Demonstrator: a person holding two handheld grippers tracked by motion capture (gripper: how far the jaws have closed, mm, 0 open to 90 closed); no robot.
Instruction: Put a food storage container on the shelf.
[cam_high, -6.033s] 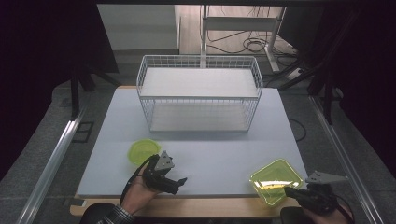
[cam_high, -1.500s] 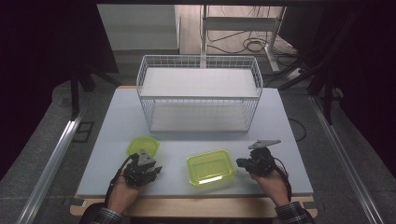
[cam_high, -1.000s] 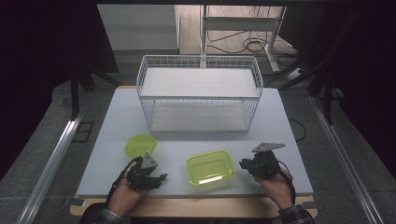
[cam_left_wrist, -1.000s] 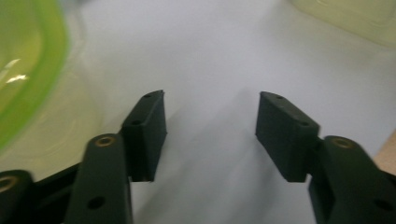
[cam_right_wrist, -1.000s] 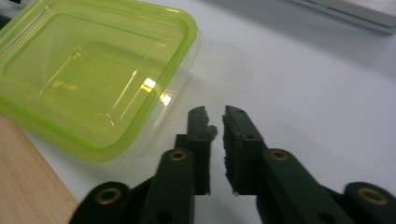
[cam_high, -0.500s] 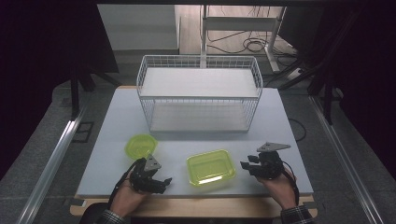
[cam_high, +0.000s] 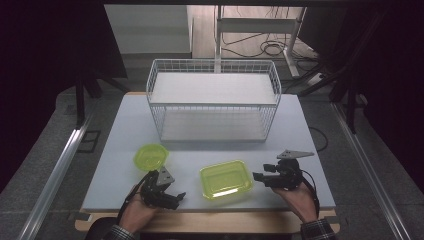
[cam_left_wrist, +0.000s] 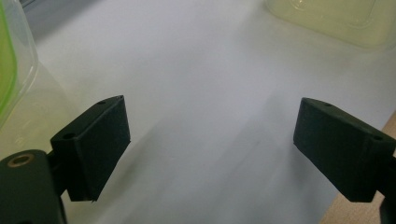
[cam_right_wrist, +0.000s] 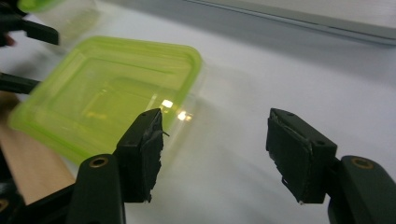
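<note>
Green rectangular container (cam_high: 226, 180) sits freed on the bench (cam_high: 310, 125); my right gripper (cam_high: 261, 177) and left gripper (cam_high: 176, 197), jaws just released and empty, should back away level.

We hold our left gripper (cam_high: 176, 196) low at the near edge, its jaws just opened wide with nothing between them. Our right gripper (cam_high: 258, 176) points leftward, jaws likewise just opened and empty.

Rect. green container (cam_high: 226, 180) flat on table, front-centre, lid on.
</note>
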